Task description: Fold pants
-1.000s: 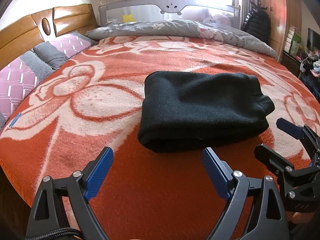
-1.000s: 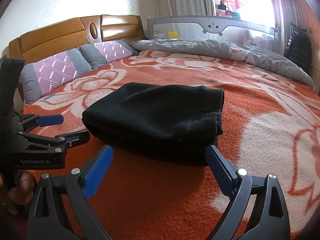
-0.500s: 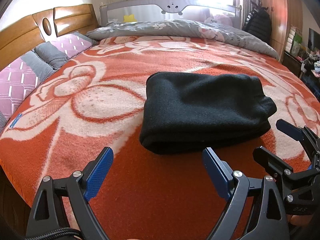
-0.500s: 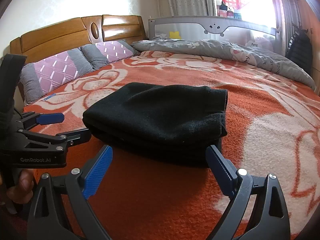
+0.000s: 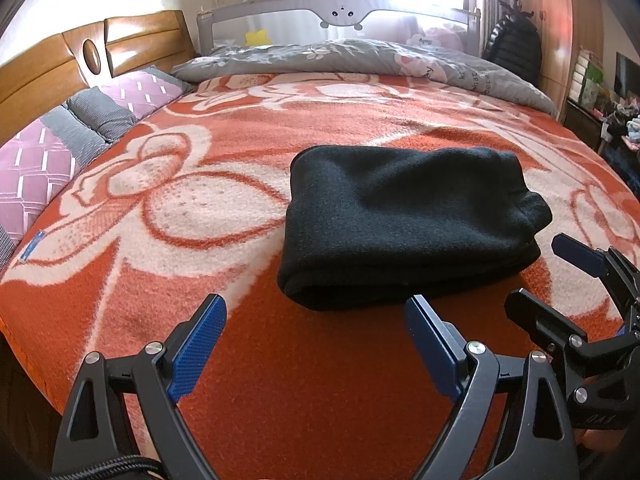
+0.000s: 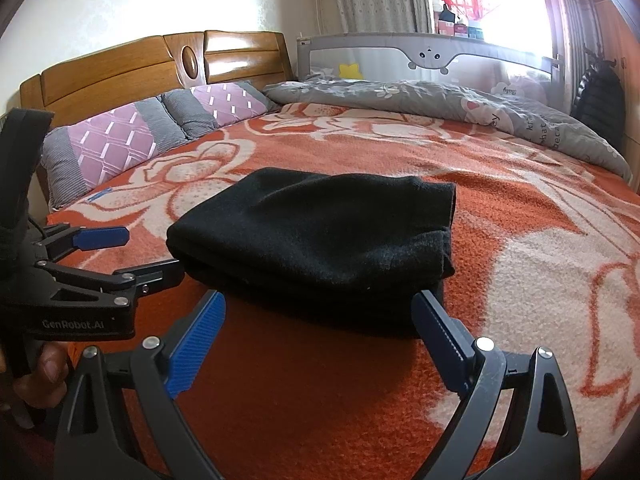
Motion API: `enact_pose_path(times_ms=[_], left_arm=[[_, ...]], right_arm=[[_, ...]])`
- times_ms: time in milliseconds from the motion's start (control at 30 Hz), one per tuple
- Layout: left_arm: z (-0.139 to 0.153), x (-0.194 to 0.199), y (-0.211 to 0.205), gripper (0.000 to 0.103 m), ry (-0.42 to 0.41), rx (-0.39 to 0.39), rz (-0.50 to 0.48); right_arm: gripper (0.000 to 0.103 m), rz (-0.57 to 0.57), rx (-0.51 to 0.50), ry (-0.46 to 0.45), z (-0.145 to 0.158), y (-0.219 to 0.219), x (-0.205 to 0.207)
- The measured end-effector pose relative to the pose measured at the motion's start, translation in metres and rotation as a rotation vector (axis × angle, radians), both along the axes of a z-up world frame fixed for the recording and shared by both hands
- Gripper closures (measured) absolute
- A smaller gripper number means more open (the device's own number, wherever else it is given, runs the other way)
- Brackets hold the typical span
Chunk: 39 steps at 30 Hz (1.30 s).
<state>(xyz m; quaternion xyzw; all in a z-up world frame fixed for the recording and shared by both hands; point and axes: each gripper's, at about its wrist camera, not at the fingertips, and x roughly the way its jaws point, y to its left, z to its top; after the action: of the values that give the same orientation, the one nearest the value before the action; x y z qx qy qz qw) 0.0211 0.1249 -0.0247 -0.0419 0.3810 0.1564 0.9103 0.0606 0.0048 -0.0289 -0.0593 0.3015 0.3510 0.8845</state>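
The black pants lie folded into a thick rectangular bundle on the orange flowered blanket; they also show in the right wrist view. My left gripper is open and empty, just short of the bundle's near left edge. My right gripper is open and empty, close in front of the bundle's near edge. Each gripper appears in the other's view: the right one at the bundle's right, the left one at the bundle's left.
Purple and grey pillows line the wooden headboard on the left. A grey quilt lies along the far side by a grey bed rail. The blanket's near edge drops off at lower left. Furniture stands at the right.
Both grippers have edged slightly forward toward the bundle; the pants look a little closer in the right wrist view. Both stay open. The pants have not moved.
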Motion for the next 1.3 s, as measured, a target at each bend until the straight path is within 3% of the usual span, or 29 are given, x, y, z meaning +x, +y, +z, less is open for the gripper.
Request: enact_pose_path(times_ms=[1300], left_arm=[[0.01, 0.014, 0.008, 0.013, 0.003, 0.02, -0.004]], right_arm=[[0.008, -0.041, 0.025, 0.007, 0.018, -0.003, 0.012]])
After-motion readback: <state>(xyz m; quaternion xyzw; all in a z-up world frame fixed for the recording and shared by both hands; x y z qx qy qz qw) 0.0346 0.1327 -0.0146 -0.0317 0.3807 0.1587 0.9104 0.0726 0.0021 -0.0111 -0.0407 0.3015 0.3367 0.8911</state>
